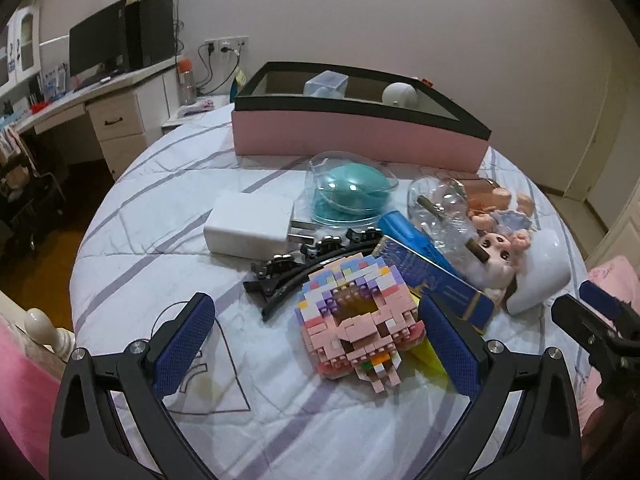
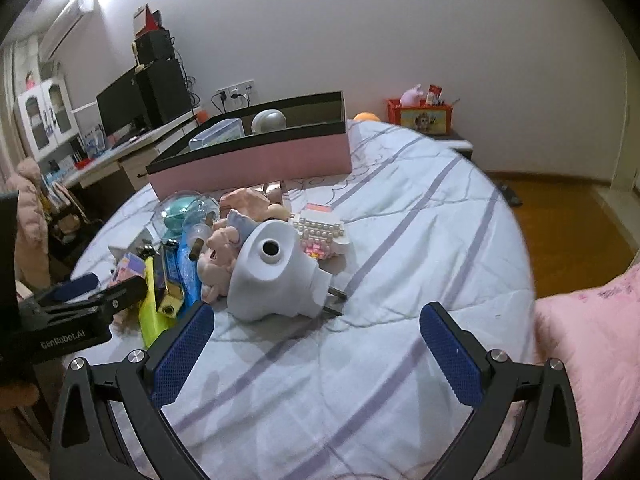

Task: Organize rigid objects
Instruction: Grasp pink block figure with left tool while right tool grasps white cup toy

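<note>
A pastel brick-built model (image 1: 352, 320) lies on the striped bedspread (image 1: 160, 264), and my left gripper (image 1: 316, 304) stands open with its blue pads on either side of it, not touching. My right gripper (image 2: 316, 312) is open and empty, just short of a white plug-in device (image 2: 276, 276) whose prongs point toward it. Behind the pile stands a pink box with a black rim (image 1: 360, 136), holding a clear plastic case (image 1: 325, 84) and a white round thing (image 1: 398, 94).
Around the model lie a white charger (image 1: 248, 224), black hair clips (image 1: 304, 256), a teal thing under a clear dome (image 1: 348, 192), a blue box (image 1: 432, 276), a clear bottle (image 1: 440, 208) and a doll (image 1: 500, 240). A desk (image 1: 100, 96) stands left; a pink pillow (image 2: 584, 352) lies right.
</note>
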Demonstrator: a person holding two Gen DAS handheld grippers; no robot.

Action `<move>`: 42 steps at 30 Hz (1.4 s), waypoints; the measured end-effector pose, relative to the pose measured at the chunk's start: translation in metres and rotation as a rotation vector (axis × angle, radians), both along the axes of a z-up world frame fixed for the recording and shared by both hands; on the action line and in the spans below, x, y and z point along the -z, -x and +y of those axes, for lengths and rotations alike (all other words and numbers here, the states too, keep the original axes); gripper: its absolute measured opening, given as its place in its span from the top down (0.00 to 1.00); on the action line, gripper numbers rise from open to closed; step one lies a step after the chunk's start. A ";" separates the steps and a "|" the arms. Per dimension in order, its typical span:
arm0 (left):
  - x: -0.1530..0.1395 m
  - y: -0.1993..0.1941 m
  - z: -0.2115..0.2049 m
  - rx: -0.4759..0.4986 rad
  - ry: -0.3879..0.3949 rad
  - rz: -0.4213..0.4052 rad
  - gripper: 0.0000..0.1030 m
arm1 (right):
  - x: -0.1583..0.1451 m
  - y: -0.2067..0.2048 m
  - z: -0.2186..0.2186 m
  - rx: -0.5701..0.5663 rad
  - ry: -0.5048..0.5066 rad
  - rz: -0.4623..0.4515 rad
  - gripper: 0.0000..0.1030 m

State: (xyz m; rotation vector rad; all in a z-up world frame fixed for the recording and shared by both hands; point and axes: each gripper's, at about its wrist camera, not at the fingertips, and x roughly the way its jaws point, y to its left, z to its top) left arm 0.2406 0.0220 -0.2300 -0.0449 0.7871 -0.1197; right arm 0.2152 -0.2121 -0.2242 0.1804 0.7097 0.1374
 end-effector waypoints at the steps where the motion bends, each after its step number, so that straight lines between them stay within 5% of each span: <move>1: 0.000 0.000 0.001 0.009 0.008 -0.003 0.14 | 0.002 -0.004 -0.001 0.002 -0.020 0.012 0.00; 2: 0.000 0.001 0.004 0.022 0.030 -0.011 0.30 | 0.004 -0.008 -0.001 0.002 -0.032 0.024 0.00; 3: 0.000 0.002 0.006 0.033 0.041 -0.005 0.32 | 0.005 -0.011 -0.001 0.002 -0.044 0.032 0.00; 12: -0.006 0.016 0.009 0.102 0.016 -0.011 0.36 | 0.006 -0.030 0.010 -0.001 -0.048 0.059 0.00; 18: -0.014 0.020 0.010 0.116 0.014 -0.026 0.36 | 0.008 -0.038 0.015 -0.053 -0.029 0.063 0.25; 30: -0.024 0.028 -0.003 0.168 0.009 -0.042 0.37 | -0.005 -0.025 0.017 -0.071 0.079 0.039 0.36; 33: -0.024 0.031 -0.003 0.179 0.024 -0.043 0.50 | -0.002 -0.018 0.014 -0.073 0.064 0.036 0.36; 37: -0.021 0.030 -0.005 0.172 -0.003 -0.023 0.51 | -0.007 -0.012 0.011 -0.079 0.056 0.028 0.36; 42: -0.010 0.039 0.005 0.167 0.056 0.006 0.34 | -0.004 -0.006 0.015 -0.084 0.060 0.037 0.36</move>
